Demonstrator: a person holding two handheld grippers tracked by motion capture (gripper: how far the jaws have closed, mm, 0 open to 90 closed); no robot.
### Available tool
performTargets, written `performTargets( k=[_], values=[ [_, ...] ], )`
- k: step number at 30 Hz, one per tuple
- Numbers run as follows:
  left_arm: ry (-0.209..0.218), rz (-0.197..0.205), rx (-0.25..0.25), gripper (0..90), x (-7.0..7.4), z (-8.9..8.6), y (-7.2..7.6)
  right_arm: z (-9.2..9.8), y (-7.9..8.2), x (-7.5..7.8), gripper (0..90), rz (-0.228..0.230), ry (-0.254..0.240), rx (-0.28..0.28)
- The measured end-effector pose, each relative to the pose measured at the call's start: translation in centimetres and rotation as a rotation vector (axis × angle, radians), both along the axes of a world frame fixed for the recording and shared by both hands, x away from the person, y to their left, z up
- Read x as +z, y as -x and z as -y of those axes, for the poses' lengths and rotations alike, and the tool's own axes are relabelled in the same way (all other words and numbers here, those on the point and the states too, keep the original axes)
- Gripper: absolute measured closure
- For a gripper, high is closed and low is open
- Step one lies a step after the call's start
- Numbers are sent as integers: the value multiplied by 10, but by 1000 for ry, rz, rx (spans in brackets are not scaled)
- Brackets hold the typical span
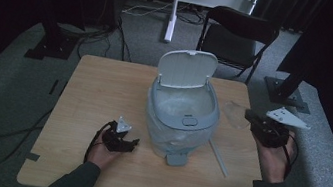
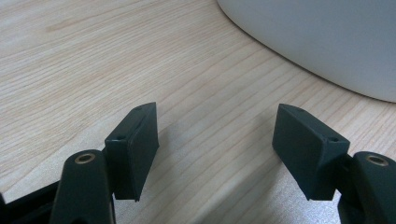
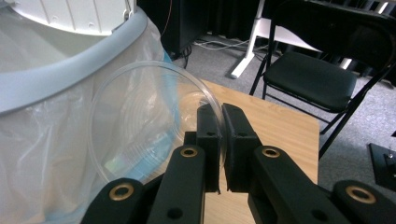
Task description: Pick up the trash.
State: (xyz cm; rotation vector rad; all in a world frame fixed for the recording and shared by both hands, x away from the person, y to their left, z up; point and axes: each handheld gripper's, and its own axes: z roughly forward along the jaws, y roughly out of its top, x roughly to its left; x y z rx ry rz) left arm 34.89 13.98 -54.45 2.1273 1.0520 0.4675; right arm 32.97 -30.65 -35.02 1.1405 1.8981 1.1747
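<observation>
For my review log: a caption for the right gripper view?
Right gripper clamps a clear plastic cup by its rim beside the lined bin.

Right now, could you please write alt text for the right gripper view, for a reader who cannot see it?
The right tool pinches the rim of a clear plastic cup between its two black jaws, holding it beside a grey-rimmed bin lined with a clear bag. Behind are the wooden table and a black folding chair.

Right gripper (image 3: 223, 144) pinches a clear plastic cup (image 3: 140, 121) by its rim beside the lined bin (image 3: 60, 79)
</observation>
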Motion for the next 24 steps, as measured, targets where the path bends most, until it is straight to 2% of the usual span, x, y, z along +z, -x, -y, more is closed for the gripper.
performTargets(
  k=[15,24],
  values=[
    [0,0,0,312,0,0,0,-5,-1,12,860,41,9,1],
    [0,0,0,312,0,0,0,-12,-2,25,860,79,19,5]
  ],
)
